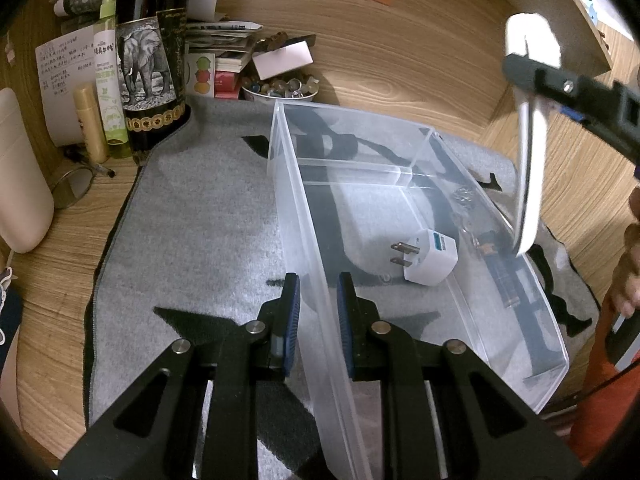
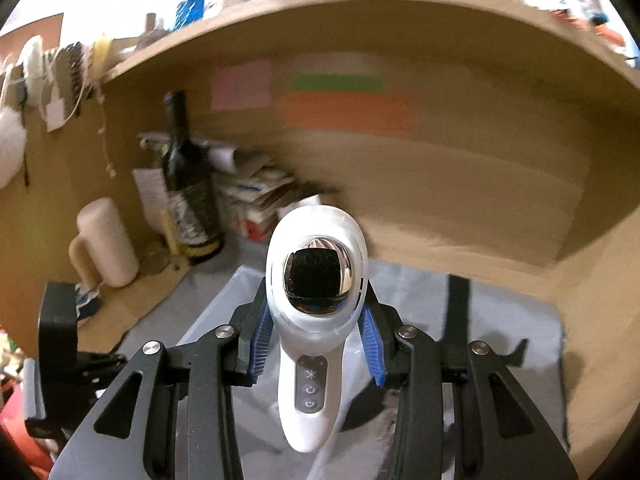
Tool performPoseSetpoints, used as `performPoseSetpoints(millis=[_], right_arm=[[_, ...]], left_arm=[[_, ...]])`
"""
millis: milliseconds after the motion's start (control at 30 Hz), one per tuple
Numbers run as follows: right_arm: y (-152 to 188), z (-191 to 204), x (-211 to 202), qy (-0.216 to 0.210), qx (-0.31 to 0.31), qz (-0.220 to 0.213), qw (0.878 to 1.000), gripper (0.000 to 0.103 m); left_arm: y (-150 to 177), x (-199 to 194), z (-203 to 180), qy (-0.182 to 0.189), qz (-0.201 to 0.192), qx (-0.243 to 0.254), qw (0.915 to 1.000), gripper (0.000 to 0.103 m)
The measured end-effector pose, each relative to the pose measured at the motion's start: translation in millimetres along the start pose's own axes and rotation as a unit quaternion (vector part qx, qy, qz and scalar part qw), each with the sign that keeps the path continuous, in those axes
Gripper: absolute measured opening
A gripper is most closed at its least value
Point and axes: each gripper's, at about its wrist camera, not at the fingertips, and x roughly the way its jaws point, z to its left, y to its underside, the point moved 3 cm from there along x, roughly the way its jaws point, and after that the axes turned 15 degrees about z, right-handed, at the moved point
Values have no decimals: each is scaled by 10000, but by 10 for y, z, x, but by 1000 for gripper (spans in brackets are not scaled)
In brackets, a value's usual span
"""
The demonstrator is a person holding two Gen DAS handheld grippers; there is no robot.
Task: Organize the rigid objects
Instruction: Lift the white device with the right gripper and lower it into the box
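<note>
White handheld device (image 2: 316, 312), some kind of gadget with a shiny dark head and a strip of buttons on its handle, is pinched between the blue pads (image 2: 262, 342) of the right gripper (image 2: 316, 344), so those tongs are closed snug around its neck. From the left wrist view you can see it hanging in the air above the right side of the clear plastic bin (image 1: 400, 216), not touching it. That bin sits on a grey mat (image 1: 200, 216) spread across the wooden desk (image 1: 400, 60). It's got dividers, and the big compartment already holds a white plug adapter (image 1: 426, 256) near its middle, plus a dark little figure thing (image 1: 500, 264) along the right wall; can't really make out what that one is. The left gripper (image 1: 318, 320) has its tongs partly open, straddling the bin's left wall, one pad on each side, though I can't tell if they're actually squeezing it. Back left corner of the desk is cluttered: a dark wine bottle (image 1: 150, 52) with an elephant label and a green spray bottle (image 1: 110, 80) just beside it.
</note>
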Motion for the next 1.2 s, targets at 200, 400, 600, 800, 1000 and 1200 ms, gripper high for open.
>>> performPoseSetpoints(millis=[200,400,600,800,1000,1200], right_arm=[[110,162,216,-282,-225,452,9983,36],[211,268,403,-408,-395,910,9942,36],[295,337,508,-331,-631,1222,9900,36],[368,364,609,-295,-780,1544,9845,36],[441,349,718,-285,-857,1929,9771,36],[492,357,789,-165,-943,2111,9728,37]], left_arm=[[-5,5,-3,4,-6,1,10000,17],[-7,16,18,30,-18,-7,10000,17],[-3,17,24,37,-24,-4,10000,17],[-1,18,24,36,-25,-1,10000,17],[-5,21,22,38,-32,-8,10000,17],[-1,18,29,41,-28,-5,10000,17]])
